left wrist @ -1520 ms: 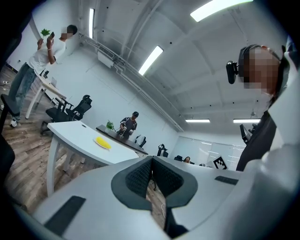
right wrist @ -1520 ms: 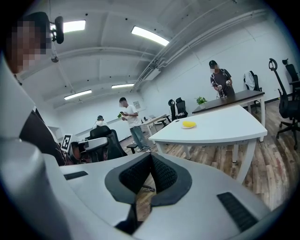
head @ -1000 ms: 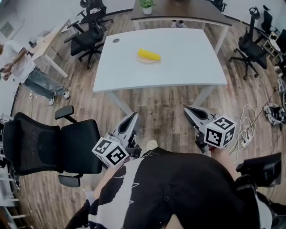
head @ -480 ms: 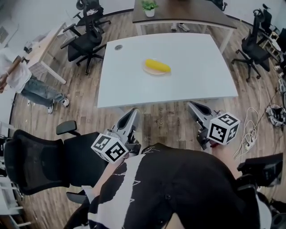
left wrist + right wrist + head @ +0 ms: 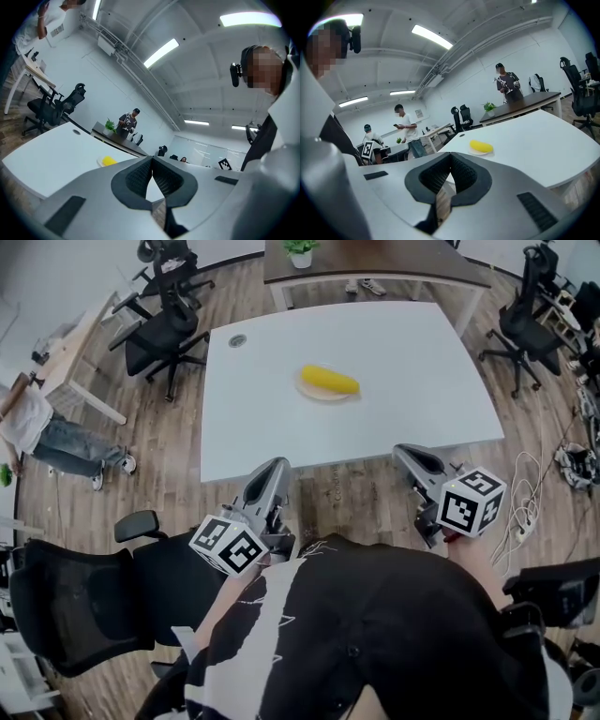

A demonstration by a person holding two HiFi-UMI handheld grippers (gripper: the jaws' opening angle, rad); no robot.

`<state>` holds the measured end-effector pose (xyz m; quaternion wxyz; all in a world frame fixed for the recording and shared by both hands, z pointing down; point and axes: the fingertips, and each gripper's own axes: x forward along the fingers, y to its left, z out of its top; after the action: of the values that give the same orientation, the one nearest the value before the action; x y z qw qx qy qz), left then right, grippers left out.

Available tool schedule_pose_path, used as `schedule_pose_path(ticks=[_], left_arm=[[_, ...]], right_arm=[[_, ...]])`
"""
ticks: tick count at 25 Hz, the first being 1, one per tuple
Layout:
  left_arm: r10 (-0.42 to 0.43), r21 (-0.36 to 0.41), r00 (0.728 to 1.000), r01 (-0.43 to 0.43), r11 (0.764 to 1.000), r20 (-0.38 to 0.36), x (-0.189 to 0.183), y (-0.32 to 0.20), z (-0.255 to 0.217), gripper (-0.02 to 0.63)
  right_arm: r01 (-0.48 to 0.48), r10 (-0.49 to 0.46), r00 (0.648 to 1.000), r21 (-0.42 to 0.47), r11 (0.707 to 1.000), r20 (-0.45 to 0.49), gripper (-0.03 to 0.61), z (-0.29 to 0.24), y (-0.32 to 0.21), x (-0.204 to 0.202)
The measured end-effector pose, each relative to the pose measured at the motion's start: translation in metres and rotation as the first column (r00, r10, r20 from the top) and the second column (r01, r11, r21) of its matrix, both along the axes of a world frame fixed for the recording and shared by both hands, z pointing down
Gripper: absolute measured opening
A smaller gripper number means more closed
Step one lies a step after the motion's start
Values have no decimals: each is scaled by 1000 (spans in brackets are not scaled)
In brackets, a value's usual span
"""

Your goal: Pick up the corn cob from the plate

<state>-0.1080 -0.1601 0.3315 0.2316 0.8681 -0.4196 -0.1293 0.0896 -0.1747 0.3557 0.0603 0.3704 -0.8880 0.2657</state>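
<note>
item: corn cob (image 5: 329, 381), yellow, lying across a small pale plate (image 5: 306, 392) near the middle of the white table (image 5: 403, 409); untouched. item: left gripper (image 5: 274, 468), jaws pressed together with nothing between them, held level over the wooden floor (image 5: 356, 495), just short of the table's near edge. item: right gripper (image 5: 406, 453), jaws likewise closed and empty, tilted slightly down, tip at about the near edge. change noted: against a second ago the table sits larger and lower in the head view. both grippers, which then hung over bare floor well apart from the edge, now nearly meet it; we read this as the person walking up to the table. meaning for the task: we judge this the approach only, the pick not yet begun. the cob lies well apart from either gripper, so more reach is needed, and whichever gripper takes it must first open its jaws. also present: black office chair (image 5: 89, 592) at our left; dark desk (image 5: 394, 261) with potted plant (image 5: 300, 249) beyond the table.
</note>
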Motion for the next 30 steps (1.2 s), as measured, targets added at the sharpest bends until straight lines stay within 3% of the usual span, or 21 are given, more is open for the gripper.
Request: schedule_pose_path(ticks=[14,30], left_arm=[[10,-20,1000,-10,1000,16,-6,-23,3,14],[31,-26,1000,-31,999,1,-15,-31,11,14]], right_arm=[[-16,17,1000,-49,999,16,15,11,-25,-5],[-40,37,998,-78,996,-41,15,20,-25,-16]])
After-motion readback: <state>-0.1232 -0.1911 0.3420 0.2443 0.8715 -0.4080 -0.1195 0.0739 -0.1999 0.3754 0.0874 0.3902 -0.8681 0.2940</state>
